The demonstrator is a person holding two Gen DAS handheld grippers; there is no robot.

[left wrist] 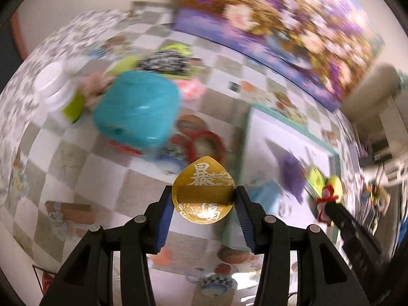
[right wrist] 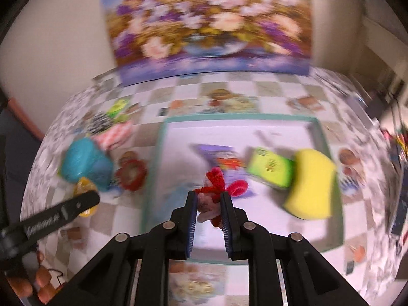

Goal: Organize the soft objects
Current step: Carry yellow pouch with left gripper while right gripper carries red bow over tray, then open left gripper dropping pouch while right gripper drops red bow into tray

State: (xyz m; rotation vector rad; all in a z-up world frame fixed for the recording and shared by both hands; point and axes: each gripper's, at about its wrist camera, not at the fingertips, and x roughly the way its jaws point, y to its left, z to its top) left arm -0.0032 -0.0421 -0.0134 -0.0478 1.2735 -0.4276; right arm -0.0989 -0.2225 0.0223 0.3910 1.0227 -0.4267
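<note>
Both items are lifted and in transit. The left hand-held gripper (left wrist: 202,199) clamps a gold pouch (left wrist: 203,191) printed with Chinese characters, above the desk (left wrist: 84,158). The right hand-held gripper (right wrist: 209,201) pinches a red fuzzy toy (right wrist: 216,181) over the teal-rimmed tray (right wrist: 316,122) just ahead. Next, probably, each gets lowered into the tray and released. The other labels are too blurred to read.

left wrist: steeply down, near table (left wrist: 84,168) | right wrist: same | shared: tray (right wrist: 153,168), painting (right wrist: 204,25)

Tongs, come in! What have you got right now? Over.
Left tongs clamped on gold foil piece. Right tongs clamped on red pipe-cleaner toy, above green-rimmed tray. Nothing blocking.
</note>
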